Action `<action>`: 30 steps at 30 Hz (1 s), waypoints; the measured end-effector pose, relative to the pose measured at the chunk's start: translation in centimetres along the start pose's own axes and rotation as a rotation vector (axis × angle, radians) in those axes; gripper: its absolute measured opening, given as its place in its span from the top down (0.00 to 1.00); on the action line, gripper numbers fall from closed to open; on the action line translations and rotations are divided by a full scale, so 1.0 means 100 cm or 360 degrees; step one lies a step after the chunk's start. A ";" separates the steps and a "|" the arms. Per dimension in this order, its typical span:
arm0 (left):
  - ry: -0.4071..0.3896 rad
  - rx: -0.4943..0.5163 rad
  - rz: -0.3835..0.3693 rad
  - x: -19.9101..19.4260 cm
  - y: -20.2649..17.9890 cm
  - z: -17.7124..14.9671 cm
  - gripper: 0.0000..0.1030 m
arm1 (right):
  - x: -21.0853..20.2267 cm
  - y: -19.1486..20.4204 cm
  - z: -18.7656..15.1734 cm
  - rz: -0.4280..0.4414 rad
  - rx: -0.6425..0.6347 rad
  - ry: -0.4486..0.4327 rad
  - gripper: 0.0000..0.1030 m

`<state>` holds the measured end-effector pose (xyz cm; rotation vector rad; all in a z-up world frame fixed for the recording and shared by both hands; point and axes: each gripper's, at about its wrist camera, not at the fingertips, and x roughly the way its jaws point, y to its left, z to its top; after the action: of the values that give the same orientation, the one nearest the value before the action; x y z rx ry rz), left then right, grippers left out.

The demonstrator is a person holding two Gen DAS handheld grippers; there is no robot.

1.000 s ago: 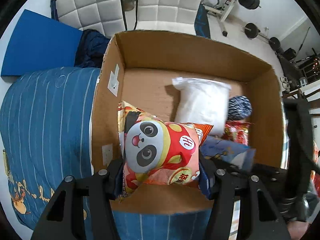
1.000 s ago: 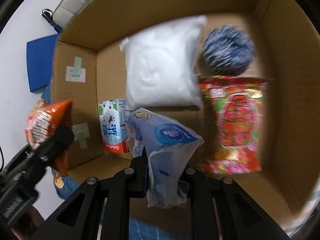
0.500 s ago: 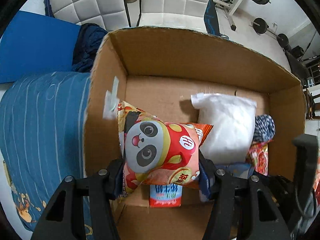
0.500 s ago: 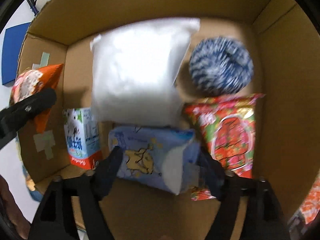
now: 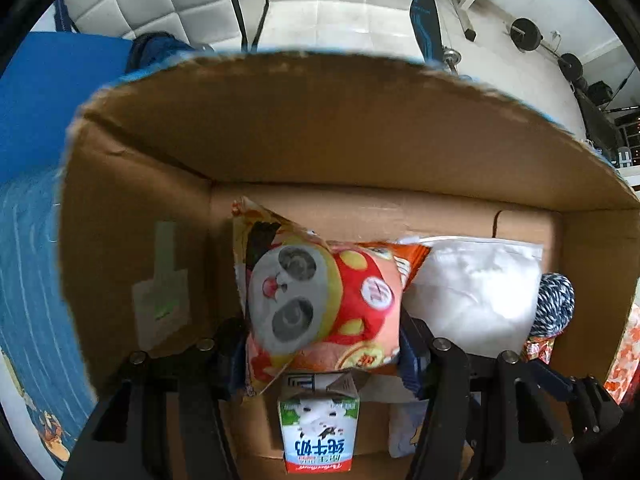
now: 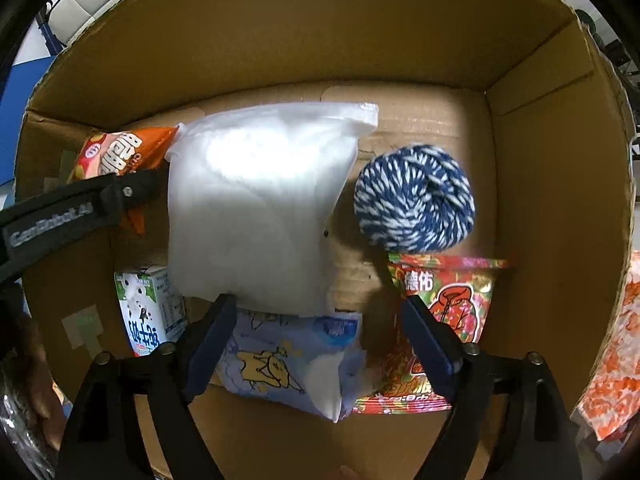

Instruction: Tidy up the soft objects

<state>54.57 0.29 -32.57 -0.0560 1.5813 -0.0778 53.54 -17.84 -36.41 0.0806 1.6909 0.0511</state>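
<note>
Box nearly packed — one snack bag not yet set down

Inside the cardboard box (image 6: 280, 40), from left: the left claw (image 5: 324, 344) pinches the puffy panda snack bag (image 5: 324, 300) above the milk carton (image 6: 150, 312); then the white pillow-like pouch (image 6: 256, 208), the blue-and-white yarn ball (image 6: 414, 196) and the red snack packet (image 6: 440, 320) lie on the floor. The right claw (image 6: 316, 340) has just been opening — it stands spread around the pale blue tissue pack (image 6: 288, 360), released, crumpled and soft-looking.
</note>
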 end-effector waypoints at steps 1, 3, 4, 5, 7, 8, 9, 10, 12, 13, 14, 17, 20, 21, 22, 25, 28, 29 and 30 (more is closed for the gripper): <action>0.0021 -0.0002 -0.0012 0.003 0.002 0.000 0.45 | 0.000 0.002 0.002 -0.0011 -0.0007 -0.0001 0.15; 0.0056 -0.0009 -0.0026 0.008 0.003 -0.001 0.44 | -0.001 0.008 0.009 -0.0028 -0.0023 -0.0013 0.15; 0.0070 -0.0005 -0.0033 0.009 0.003 -0.001 0.44 | -0.002 0.009 0.011 -0.0026 -0.0024 -0.0016 0.15; 0.0082 -0.0003 -0.0033 0.011 0.003 -0.001 0.44 | -0.003 0.013 0.011 -0.0020 -0.0020 -0.0021 0.12; 0.0108 -0.0009 -0.0051 0.013 0.004 -0.002 0.43 | -0.006 0.008 0.020 -0.0017 0.0014 -0.0040 0.04; 0.0110 -0.0014 -0.0063 0.013 0.005 -0.003 0.43 | -0.006 0.000 0.017 -0.0014 0.0021 -0.0047 0.02; 0.0111 -0.0025 -0.0077 0.013 0.008 -0.003 0.43 | -0.008 -0.005 0.019 -0.0013 0.0029 -0.0056 0.01; 0.0110 -0.0035 -0.0090 0.012 0.010 -0.003 0.42 | -0.008 -0.012 0.021 -0.0017 0.0033 -0.0061 0.01; 0.0107 -0.0045 -0.0108 0.010 0.013 -0.004 0.39 | -0.011 -0.015 0.022 -0.0039 0.0030 -0.0086 0.00; 0.0097 -0.0048 -0.0114 0.007 0.014 -0.004 0.35 | -0.013 -0.017 0.020 -0.0049 0.0029 -0.0096 0.00; 0.0088 -0.0046 -0.0116 0.005 0.014 -0.005 0.30 | -0.014 -0.019 0.020 -0.0060 0.0029 -0.0105 0.00; 0.0073 -0.0018 -0.0113 -0.003 0.011 -0.011 0.19 | -0.024 -0.019 0.015 -0.0071 0.0024 -0.0111 0.00; 0.0053 0.0024 -0.0084 -0.011 0.002 -0.014 0.09 | -0.035 -0.021 0.004 -0.0077 0.0006 -0.0108 0.00; 0.0036 0.0034 -0.0078 -0.015 -0.002 -0.016 0.07 | -0.037 -0.022 0.002 -0.0084 0.0000 -0.0111 0.00; 0.0020 0.0039 -0.0083 -0.020 -0.003 -0.017 0.04 | -0.042 -0.023 -0.004 -0.0093 -0.0007 -0.0117 0.00; -0.0027 0.0033 -0.0045 -0.031 -0.004 -0.025 0.03 | -0.051 -0.026 -0.014 -0.0107 -0.0015 -0.0142 0.00; -0.0082 0.0006 -0.0054 -0.044 0.001 -0.044 0.03 | -0.059 -0.027 -0.029 -0.0100 -0.0021 -0.0165 0.00; -0.0100 -0.0003 -0.0063 -0.049 0.001 -0.051 0.03 | -0.062 -0.028 -0.034 -0.0099 -0.0025 -0.0172 0.00; -0.0120 -0.0005 -0.0066 -0.055 0.002 -0.057 0.03 | -0.064 -0.028 -0.038 -0.0098 -0.0028 -0.0180 0.00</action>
<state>48.89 1.00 -27.05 -0.0930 1.5051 -0.1043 50.49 -21.11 -29.80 0.0182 1.5789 0.0150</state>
